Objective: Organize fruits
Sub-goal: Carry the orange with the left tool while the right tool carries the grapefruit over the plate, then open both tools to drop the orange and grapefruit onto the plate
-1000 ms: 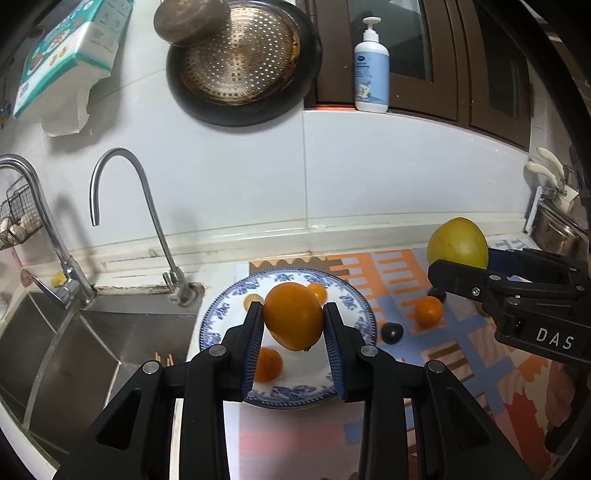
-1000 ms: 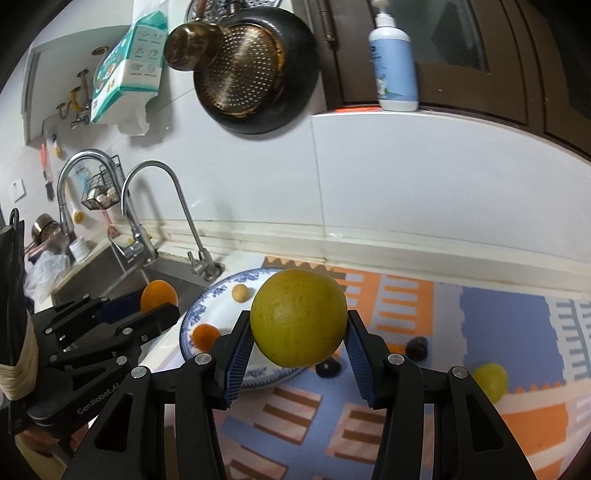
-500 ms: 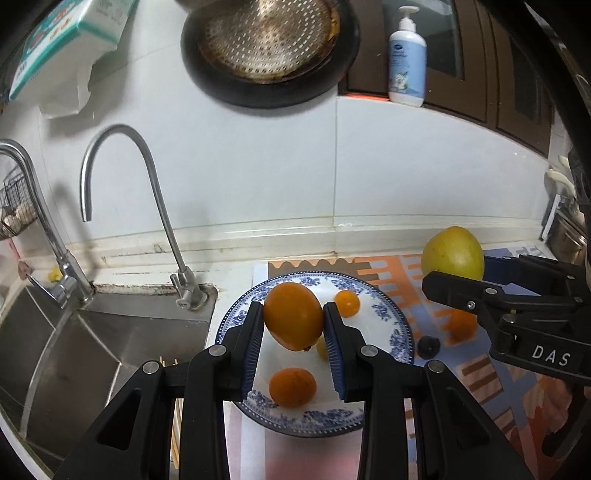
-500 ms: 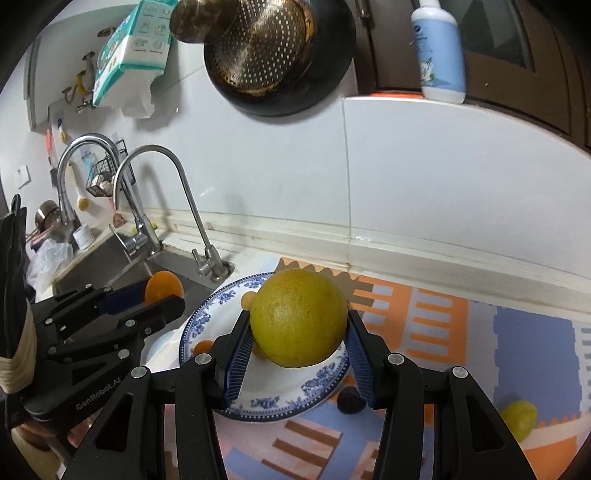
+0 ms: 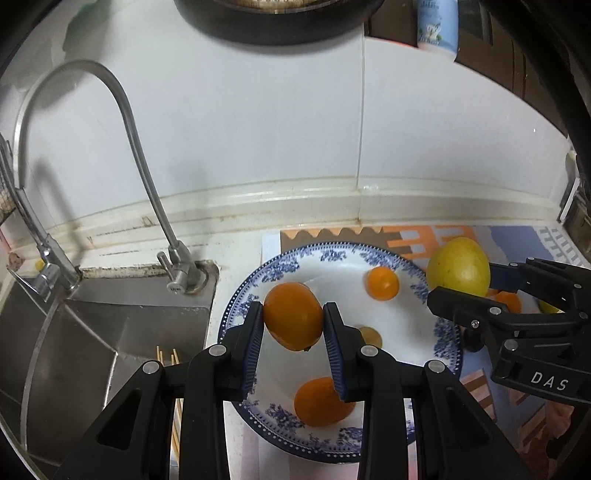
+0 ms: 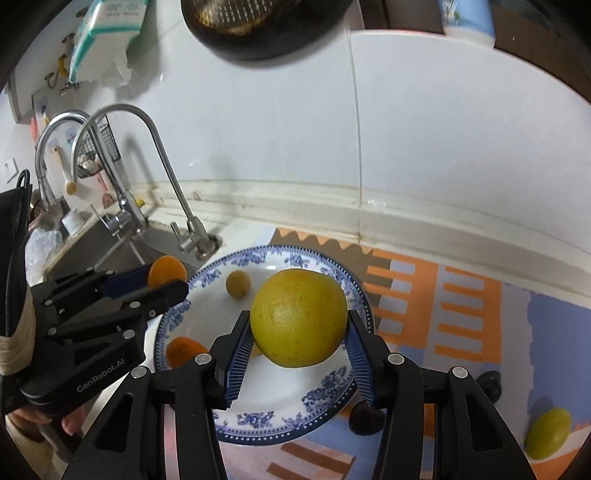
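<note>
My left gripper [image 5: 293, 317] is shut on an orange fruit [image 5: 293, 315], held over the left part of a blue-and-white plate [image 5: 332, 254]. On that plate lie a small orange [image 5: 382, 282], a larger orange [image 5: 321, 402] and a small brownish fruit [image 5: 370, 335]. My right gripper [image 6: 299, 332] is shut on a big yellow citrus [image 6: 299, 317], held over the right half of the plate [image 6: 258, 421]. From the right wrist view the left gripper [image 6: 162, 282] with its orange fruit [image 6: 167, 270] shows at the plate's left rim.
A steel sink [image 5: 92, 343] with a curved tap [image 5: 125, 122] lies left of the plate. On the patterned mat [image 6: 461, 306] lie two dark fruits [image 6: 365, 417] and a green-yellow fruit [image 6: 548, 428]. A dark pan [image 6: 255, 26] hangs on the white wall.
Both grippers have moved forward and down with their fruit, so the plate now looms larger and lies right under them. Neither grip has changed.
</note>
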`<control>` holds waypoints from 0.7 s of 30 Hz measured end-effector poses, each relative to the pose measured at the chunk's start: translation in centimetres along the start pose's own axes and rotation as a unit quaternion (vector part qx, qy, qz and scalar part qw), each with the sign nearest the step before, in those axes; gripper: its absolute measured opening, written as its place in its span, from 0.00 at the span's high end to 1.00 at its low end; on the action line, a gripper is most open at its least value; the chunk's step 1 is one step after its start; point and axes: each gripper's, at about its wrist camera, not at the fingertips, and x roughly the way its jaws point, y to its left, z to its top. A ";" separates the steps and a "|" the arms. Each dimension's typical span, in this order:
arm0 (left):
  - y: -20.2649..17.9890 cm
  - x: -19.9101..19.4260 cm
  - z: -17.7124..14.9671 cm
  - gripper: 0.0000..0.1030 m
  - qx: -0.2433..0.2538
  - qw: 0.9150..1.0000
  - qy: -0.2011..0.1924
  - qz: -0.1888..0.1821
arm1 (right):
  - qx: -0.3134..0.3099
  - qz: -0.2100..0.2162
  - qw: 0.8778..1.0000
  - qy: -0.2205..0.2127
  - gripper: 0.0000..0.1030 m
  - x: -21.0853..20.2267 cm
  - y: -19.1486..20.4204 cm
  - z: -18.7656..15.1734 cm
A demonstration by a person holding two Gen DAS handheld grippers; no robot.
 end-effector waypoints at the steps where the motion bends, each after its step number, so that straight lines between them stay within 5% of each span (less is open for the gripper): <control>1: 0.1 0.4 0.0 0.69 0.001 1.000 0.005 0.000 | 0.001 0.000 1.000 0.005 0.52 0.3 -0.1 0.0; 21: 0.5 5.8 -1.2 0.69 0.004 0.994 0.108 -0.033 | 0.001 -0.002 0.998 0.061 0.51 4.7 -0.6 -1.0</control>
